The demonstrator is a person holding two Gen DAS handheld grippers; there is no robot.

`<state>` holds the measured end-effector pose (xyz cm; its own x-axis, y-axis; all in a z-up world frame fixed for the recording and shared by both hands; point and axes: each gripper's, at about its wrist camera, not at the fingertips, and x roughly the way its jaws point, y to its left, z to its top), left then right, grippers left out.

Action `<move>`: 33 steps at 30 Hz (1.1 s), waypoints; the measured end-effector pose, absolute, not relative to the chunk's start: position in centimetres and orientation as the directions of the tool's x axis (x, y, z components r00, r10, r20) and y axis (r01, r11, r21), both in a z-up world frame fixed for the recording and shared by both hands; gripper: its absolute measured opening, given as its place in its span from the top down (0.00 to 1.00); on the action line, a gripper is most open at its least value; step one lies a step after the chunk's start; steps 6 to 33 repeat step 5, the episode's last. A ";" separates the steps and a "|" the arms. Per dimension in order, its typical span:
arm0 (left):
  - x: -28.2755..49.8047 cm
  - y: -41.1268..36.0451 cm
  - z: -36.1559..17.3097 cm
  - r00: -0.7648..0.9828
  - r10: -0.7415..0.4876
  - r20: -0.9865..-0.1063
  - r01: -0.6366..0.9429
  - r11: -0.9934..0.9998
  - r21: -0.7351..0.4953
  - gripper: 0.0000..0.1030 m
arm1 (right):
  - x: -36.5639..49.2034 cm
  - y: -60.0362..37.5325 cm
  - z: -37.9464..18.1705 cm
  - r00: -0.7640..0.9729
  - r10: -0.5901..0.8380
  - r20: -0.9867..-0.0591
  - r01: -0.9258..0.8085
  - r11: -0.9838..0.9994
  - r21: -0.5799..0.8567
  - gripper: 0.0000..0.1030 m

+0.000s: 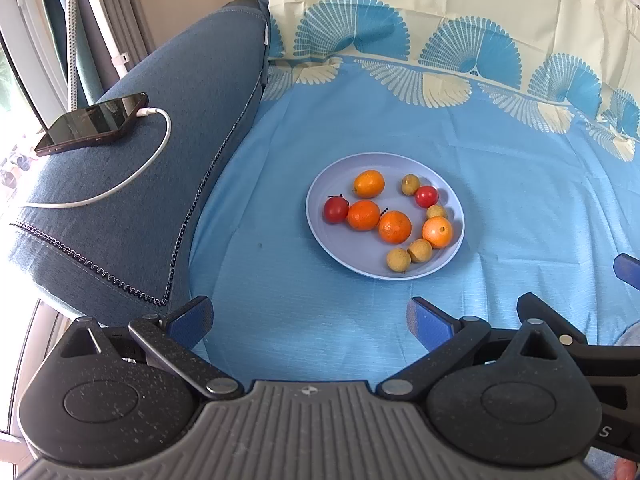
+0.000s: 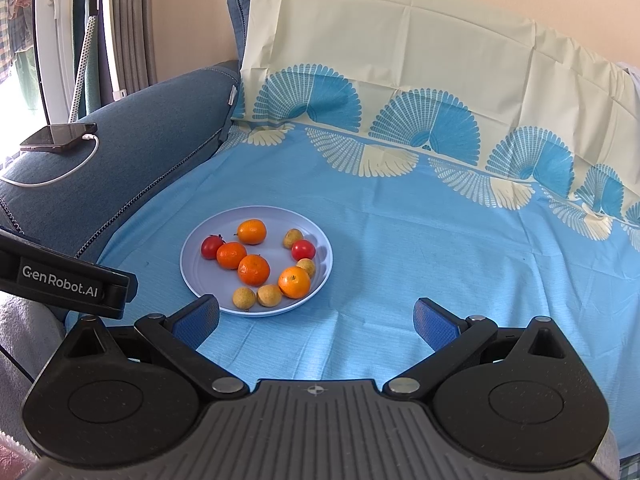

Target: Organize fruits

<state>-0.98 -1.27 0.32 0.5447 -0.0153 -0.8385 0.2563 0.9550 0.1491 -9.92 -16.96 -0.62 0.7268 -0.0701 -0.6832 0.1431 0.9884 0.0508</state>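
a blue patterned cloth (image 1: 400, 128) is seen spread over the seat, and on it sits a pale plate (image 1: 316, 208) carrying every fruit in sight — nothing is seen on the cloth itself. both tools are held back from it: the left gripper (image 1: 310, 322) is seen with its blue pads wide apart and nothing between them, and the right gripper (image 2: 316, 320) is likewise spread and empty, its left pad just short of the plate's near rim. on the plate, four oranges (image 1: 395, 227) are the biggest pieces; they are judged firm-skinned and fairly light, round enough to roll, so each would best be taken across its middle with a moderate squeeze. two small red tomatoes (image 1: 335, 209) come next — smooth, slippery and easily burst, so only a soft pinch across the widest part is judged safe, clear of the stem. smallest are four tan round fruits (image 1: 399, 260), thin-shelled by the look of them and light; a gentle, centred grip is called for, or one may pop sideways out of the pads. the kinds are mixed: a tomato is touching an orange on the left, tan fruits are tucked against an orange on the right. this fits fruit gathered onto the plate, or fruit waiting to be sorted by kind; which one cannot be told.
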 end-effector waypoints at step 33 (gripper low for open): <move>-0.8 -1.2 0.1 0.528 -0.003 -0.849 0.253 0.955 0.154 0.00 | -9.9 -17.1 -0.7 0.730 -0.069 -0.680 0.144 0.988 0.055 0.01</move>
